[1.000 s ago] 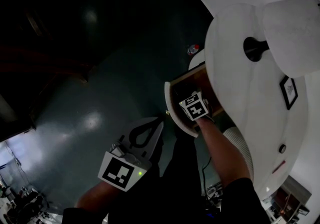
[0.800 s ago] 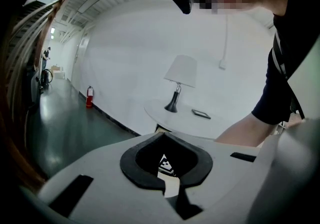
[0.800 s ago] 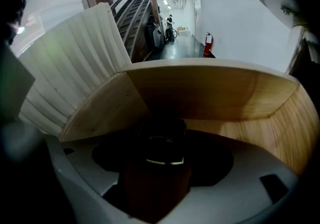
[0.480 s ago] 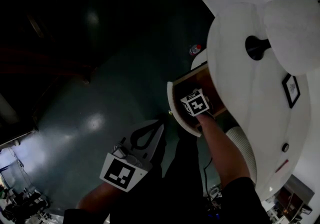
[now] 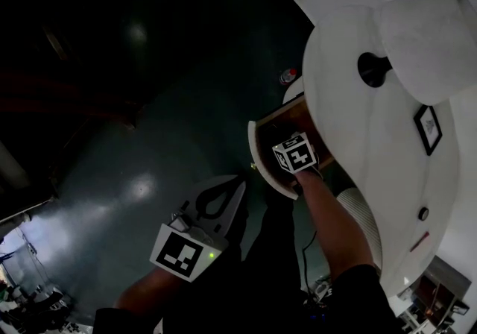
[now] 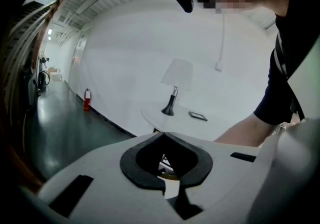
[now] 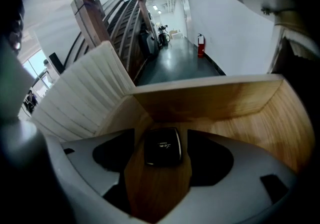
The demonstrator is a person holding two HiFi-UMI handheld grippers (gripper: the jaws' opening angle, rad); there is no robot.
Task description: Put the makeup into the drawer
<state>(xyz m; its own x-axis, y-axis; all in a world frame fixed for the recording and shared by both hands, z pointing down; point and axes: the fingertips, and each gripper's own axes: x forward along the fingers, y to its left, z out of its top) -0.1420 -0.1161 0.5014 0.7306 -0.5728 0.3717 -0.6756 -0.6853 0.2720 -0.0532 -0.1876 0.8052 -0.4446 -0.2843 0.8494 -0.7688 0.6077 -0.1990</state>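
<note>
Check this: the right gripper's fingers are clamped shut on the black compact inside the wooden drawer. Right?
No. The right gripper view shows the fingers of the right gripper apart; the black compact lies loose between them inside the wooden drawer.

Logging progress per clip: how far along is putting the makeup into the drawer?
Done: the black square makeup compact lies on the floor of the open wooden drawer. In hand: nothing; the right gripper has its fingers apart either side of it, and the left gripper is shut. Left: withdraw the right gripper and probably push the drawer closed.
</note>
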